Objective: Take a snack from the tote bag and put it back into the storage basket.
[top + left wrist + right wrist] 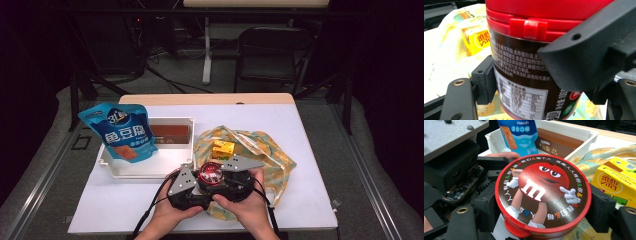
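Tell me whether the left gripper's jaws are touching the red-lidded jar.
Touching. The left gripper view shows the left gripper with both black jaws pressed flat against the sides of the red-lidded jar, no gap.

The white tabletop (310, 150) has a wooden strip along its far edge. A white tray (172, 167) lies on its left part, and a yellow patterned cloth bag (277, 160) lies spread just right of the tray.

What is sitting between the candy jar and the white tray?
The yellow juice box sits between the candy jar and the white tray, on the patterned bag, in the high view.
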`<state>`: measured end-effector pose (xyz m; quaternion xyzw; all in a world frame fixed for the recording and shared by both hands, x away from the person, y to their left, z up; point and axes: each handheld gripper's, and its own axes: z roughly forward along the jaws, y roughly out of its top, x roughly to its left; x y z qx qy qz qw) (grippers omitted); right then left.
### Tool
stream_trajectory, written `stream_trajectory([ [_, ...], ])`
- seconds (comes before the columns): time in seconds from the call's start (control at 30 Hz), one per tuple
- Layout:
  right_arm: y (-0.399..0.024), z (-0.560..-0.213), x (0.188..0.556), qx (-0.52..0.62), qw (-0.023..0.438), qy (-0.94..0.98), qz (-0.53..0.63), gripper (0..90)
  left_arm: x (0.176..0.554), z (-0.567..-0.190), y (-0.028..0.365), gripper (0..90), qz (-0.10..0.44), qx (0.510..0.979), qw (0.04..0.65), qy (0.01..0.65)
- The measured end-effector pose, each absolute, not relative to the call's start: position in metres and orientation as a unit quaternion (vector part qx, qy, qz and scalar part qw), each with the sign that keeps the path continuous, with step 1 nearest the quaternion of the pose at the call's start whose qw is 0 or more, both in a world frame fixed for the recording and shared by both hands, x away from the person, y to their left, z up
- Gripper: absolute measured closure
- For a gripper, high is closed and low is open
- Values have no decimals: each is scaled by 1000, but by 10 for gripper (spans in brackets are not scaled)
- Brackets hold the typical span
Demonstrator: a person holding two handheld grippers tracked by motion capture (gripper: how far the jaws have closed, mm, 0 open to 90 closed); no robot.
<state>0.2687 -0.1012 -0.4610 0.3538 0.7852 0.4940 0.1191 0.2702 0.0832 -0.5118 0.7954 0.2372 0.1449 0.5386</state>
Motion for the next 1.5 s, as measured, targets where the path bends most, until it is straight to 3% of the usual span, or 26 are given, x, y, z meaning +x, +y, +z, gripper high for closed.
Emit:
stream_trajectory([
  [0.17,-103,-461,269,347,115,781,507,233,270,-510,85,258,146,794,538,242],
  [0.23,-104,-458,268,345,118,775,517,174,271,-510,87,259,145,792,539,249],
  [0.33,-108,-455,268,342,119,771,524,154,273,-509,92,258,144,787,541,259],
  [0.8,-142,-443,260,348,149,739,558,156,279,-502,132,259,159,766,546,300],
  [1.17,-188,-471,254,394,164,732,531,191,286,-507,164,258,172,746,557,322],
  [1.5,-202,-482,259,413,170,726,523,211,297,-515,192,259,190,732,553,351],
])
